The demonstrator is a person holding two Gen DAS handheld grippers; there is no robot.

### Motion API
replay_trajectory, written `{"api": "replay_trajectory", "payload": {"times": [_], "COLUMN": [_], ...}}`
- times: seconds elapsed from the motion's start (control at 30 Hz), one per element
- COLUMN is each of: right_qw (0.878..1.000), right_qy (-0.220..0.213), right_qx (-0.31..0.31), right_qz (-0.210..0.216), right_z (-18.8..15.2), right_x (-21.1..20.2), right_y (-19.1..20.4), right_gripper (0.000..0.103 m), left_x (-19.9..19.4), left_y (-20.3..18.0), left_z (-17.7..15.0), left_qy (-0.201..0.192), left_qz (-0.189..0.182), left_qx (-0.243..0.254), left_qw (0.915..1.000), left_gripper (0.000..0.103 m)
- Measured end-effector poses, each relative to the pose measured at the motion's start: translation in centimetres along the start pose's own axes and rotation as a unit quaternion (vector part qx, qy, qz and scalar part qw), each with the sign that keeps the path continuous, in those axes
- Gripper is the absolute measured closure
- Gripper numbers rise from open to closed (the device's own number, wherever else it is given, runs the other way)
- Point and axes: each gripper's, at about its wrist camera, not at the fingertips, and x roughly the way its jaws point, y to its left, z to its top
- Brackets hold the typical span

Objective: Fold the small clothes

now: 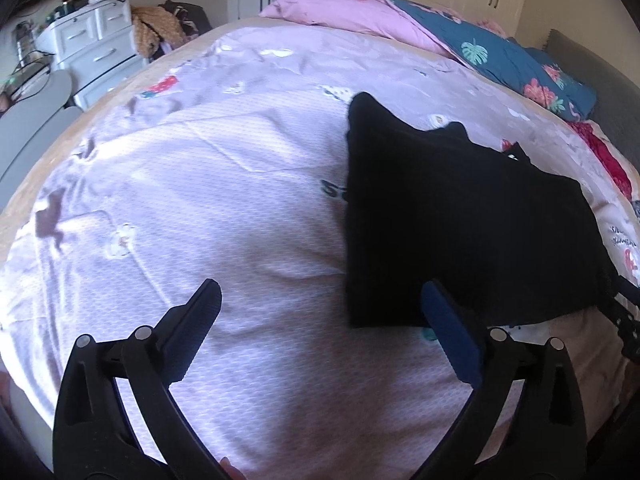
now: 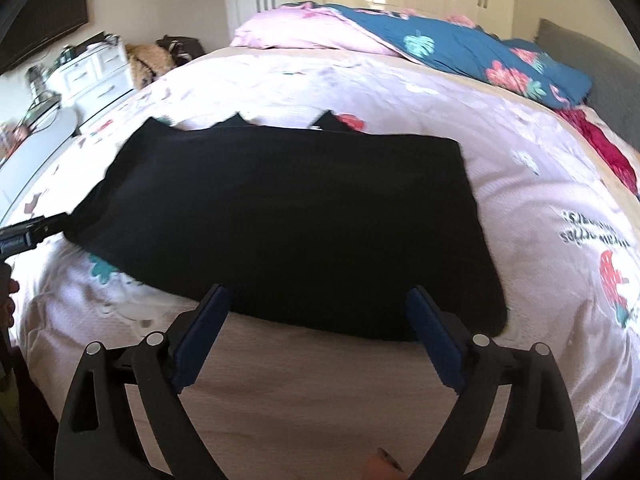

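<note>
Black garment (image 2: 288, 224) flat on bed (image 2: 520, 208) — just ahead of both tools, left tool (image 1: 320, 300) & right tool (image 2: 320, 300) released, empty.

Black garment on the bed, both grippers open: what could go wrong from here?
1. The black garment has its near edge at the border of the sheet, so a short grab may pinch bedding instead.
2. The left gripper sits at the garment's corner, the right gripper at mid-edge: uneven grips could skew the fold.
</note>
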Motion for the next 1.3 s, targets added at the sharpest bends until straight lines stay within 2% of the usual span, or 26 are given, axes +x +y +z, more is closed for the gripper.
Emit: {"api": "replay_trajectory", "payload": {"times": [0.27, 0.73, 1.1, 1.3], "right_qw": [0.998, 0.986, 0.974, 0.975], "right_qy": [-0.012, -0.02, -0.009, -0.009], "right_qx": [-0.062, -0.162, -0.226, -0.221], "right_qz": [0.024, 0.045, 0.017, 0.009], "right_z": [0.7, 1.3, 0.6, 1.7], "right_x": [0.1, 1.7, 5.3, 7.0], "right_y": [5.3, 13.8, 18.1, 18.9], "right_gripper": [0.008, 0.007, 0.007, 0.006], "left_x": [-0.4, -0.2, 0.9, 1.7], "left_y": [1.9, 4.6, 4.1, 4.0], "left_z": [0.0, 0.5, 2.8, 3.7], "left_qy": [0.0, -0.007, -0.012, -0.012], "left_qz": [0.015, 0.02, 0.023, 0.025], "left_qx": [-0.02, -0.065, -0.058, -0.055], "left_qw": [0.9997, 0.9977, 0.998, 0.9981], "left_gripper": [0.009, 0.009, 0.009, 0.009]}}
